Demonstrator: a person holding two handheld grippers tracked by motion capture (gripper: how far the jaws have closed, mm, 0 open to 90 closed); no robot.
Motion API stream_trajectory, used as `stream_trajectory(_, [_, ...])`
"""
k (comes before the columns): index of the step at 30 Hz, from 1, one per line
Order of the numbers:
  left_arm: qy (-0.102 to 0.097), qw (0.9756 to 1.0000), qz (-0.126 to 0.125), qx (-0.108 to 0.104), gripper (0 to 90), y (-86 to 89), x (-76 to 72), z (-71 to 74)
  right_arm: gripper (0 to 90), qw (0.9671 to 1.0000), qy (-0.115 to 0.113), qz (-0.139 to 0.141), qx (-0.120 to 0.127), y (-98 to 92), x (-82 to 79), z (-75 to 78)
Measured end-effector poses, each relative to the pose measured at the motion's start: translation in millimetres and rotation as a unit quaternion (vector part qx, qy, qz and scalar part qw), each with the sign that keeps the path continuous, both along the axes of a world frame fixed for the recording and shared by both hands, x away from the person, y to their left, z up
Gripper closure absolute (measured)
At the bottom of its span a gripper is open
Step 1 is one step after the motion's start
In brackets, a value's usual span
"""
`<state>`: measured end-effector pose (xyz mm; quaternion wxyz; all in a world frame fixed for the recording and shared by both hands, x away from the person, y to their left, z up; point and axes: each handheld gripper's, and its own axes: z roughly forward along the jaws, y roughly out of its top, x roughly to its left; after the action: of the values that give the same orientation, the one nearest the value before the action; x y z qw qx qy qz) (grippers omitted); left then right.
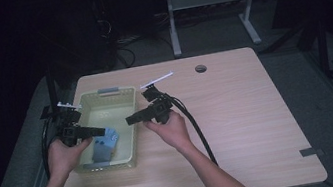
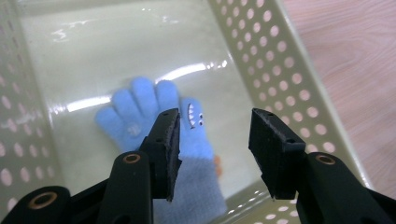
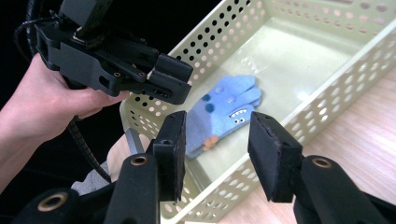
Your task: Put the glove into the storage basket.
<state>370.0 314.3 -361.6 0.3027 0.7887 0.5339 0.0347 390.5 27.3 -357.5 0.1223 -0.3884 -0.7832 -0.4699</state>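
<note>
A light blue knit glove (image 1: 104, 146) with a monster face and a grey cuff lies flat on the floor of a pale yellow perforated basket (image 1: 104, 94), at its near end. My left gripper (image 1: 104, 132) hangs over the basket's left rim, jaws open, empty, above the glove (image 2: 140, 112). My right gripper (image 1: 129, 120) hovers over the basket's right rim, pointing left, also open and empty. In the right gripper view its jaws (image 3: 217, 140) frame the glove (image 3: 224, 112) below, with the left gripper (image 3: 173, 81) farther off beside the basket wall (image 3: 327, 88).
The basket stands on the left part of a wooden table (image 1: 238, 112), which has a round cable hole (image 1: 200, 68) near the far edge. Black cables trail from both grippers toward the near edge. Dark floor and a desk frame (image 1: 173, 26) lie beyond.
</note>
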Motion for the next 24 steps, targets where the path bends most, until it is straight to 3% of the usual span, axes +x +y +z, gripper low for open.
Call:
stream_trajectory(10, [-0.006,0.9995,-0.018,-0.026,50.5,-15.3,-2.3,6.9,53.6,0.9999,-0.005,-0.011,0.007,-20.1,0.1,6.2])
stream_trajectory(24, [-0.015,0.9985,-0.036,-0.038,49.8,-36.5,-1.7,16.2,51.0,0.9994,-0.01,-0.03,0.015,-50.7,-3.3,10.6])
